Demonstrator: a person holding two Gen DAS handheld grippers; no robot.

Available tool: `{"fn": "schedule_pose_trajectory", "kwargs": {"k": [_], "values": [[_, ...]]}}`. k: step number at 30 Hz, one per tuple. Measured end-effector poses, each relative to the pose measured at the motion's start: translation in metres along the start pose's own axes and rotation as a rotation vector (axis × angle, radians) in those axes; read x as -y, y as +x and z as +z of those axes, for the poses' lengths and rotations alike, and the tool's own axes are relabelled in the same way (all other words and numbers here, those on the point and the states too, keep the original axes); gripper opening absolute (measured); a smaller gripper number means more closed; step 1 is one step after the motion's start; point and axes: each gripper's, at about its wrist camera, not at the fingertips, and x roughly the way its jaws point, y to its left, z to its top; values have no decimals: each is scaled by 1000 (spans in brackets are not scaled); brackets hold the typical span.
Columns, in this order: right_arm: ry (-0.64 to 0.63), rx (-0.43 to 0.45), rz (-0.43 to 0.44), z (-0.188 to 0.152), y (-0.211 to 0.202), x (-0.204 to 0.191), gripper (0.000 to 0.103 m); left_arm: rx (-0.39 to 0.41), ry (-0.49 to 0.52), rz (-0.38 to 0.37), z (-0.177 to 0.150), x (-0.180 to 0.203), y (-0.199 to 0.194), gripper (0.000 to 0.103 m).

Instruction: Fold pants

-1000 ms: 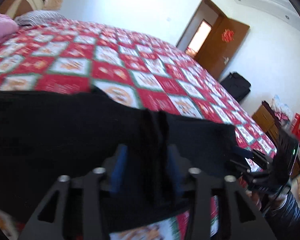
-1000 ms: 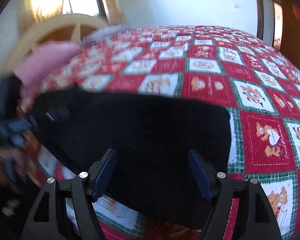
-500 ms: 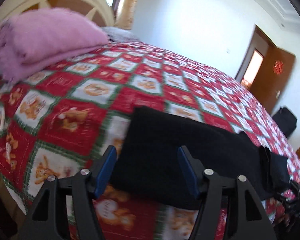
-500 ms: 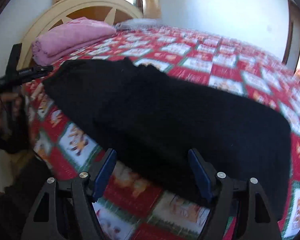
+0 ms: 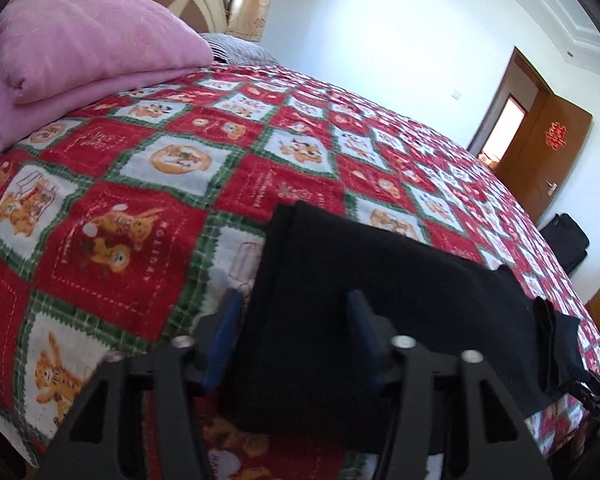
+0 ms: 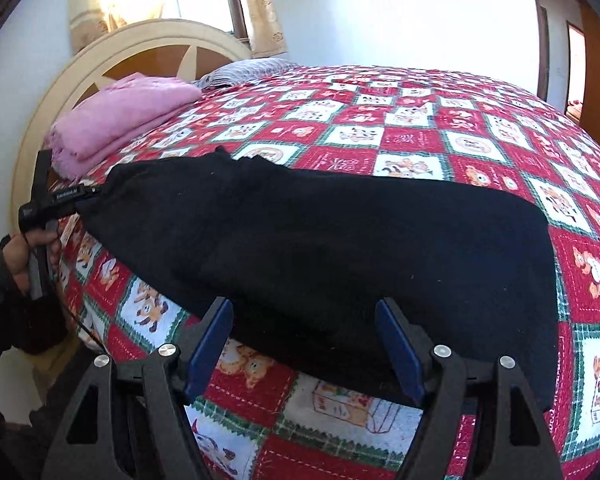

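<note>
Since a second ago the left gripper (image 5: 294, 334) has let go of the bunched black cloth and swung to the pants' (image 5: 364, 304) end at lower centre of its view, its jaws just narrowing astride that corner, not pinching it, while the right gripper (image 6: 304, 346) hangs wide open over the near edge. Soft, matte, lint-flecked black pants (image 6: 320, 248) lie as one long flat band across the fleecy red checkered bedspread (image 6: 400, 128); I'd pinch both layers squarely at the corner so the fold stays even.

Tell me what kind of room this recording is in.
A home bedroom, most likely: a bed with a red patchwork quilt, a cream headboard, a folded pink blanket at its head, and a wooden door.
</note>
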Motion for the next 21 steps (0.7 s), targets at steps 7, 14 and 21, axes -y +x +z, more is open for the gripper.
{"fn": "schedule_pose_trajectory", "kwargs": {"k": [7,14,21], "values": [[-18,-4,-10,-2,0,-3,75,-4,6,50,-2,2,1,53],[-17,-1,-15,-3,-2,-1,75,-28,-17,-50,5,-3,4,22],[29,74,-24,8,-23,8,75,8,45,-70,15,29,-36,20]]}}
